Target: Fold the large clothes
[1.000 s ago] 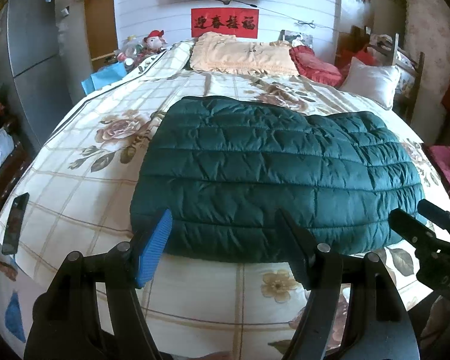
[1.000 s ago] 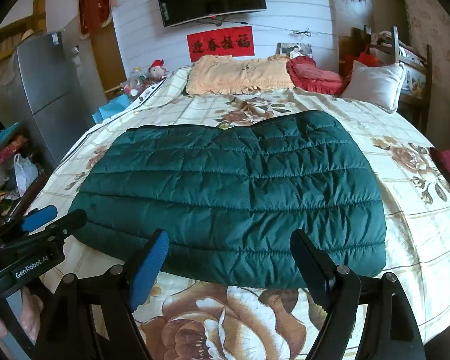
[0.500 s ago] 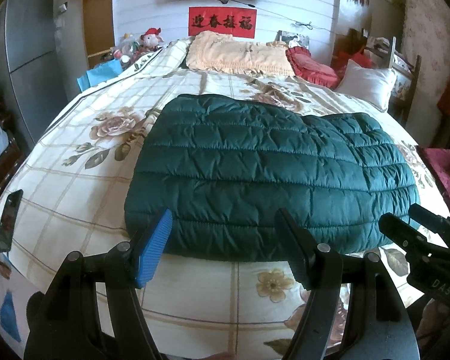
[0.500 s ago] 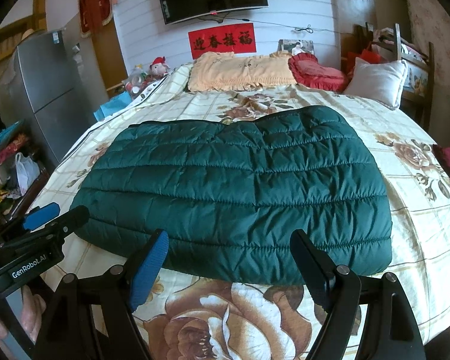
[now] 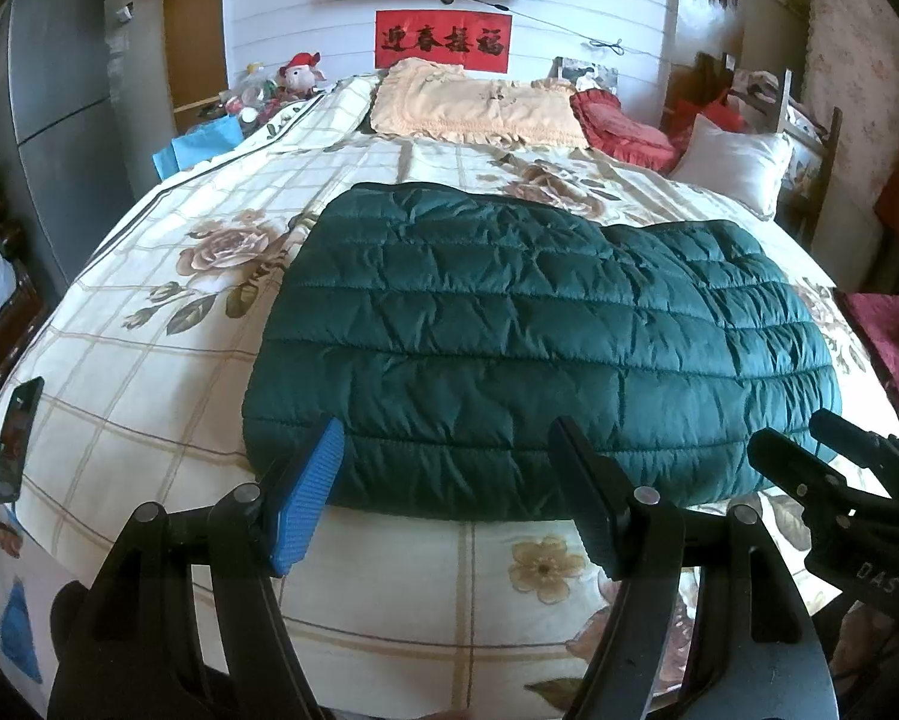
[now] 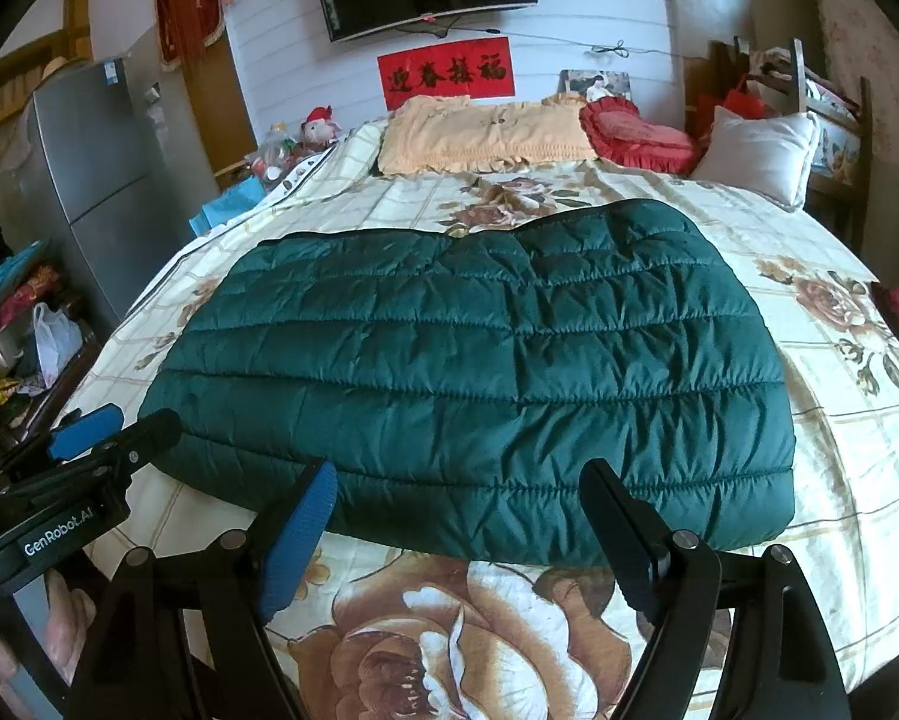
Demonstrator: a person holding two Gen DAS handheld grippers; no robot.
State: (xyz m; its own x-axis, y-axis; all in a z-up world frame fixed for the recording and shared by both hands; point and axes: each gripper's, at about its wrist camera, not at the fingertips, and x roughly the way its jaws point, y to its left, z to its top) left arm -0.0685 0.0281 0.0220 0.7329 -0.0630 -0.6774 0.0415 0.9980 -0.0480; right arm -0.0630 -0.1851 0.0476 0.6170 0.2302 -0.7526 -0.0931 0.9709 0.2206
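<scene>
A dark green quilted jacket (image 5: 533, 348) lies folded flat across the middle of the bed (image 5: 167, 372); it also shows in the right wrist view (image 6: 485, 372). My left gripper (image 5: 446, 492) is open and empty, just short of the jacket's near edge on its left half. My right gripper (image 6: 458, 531) is open and empty, just short of the near edge on its right half. Each gripper shows in the other's view, the right one (image 5: 833, 468) at the jacket's right corner, the left one (image 6: 107, 438) at its left corner.
A phone (image 5: 16, 438) lies at the bed's left edge. Pillows (image 5: 479, 108) and a white cushion (image 5: 731, 162) sit at the head. A grey fridge (image 6: 107, 180) and clutter stand left of the bed; a wooden chair (image 6: 833, 114) stands right.
Both grippers have moved slightly nearer the jacket's near edge. The jacket lies as before, and both stay open.
</scene>
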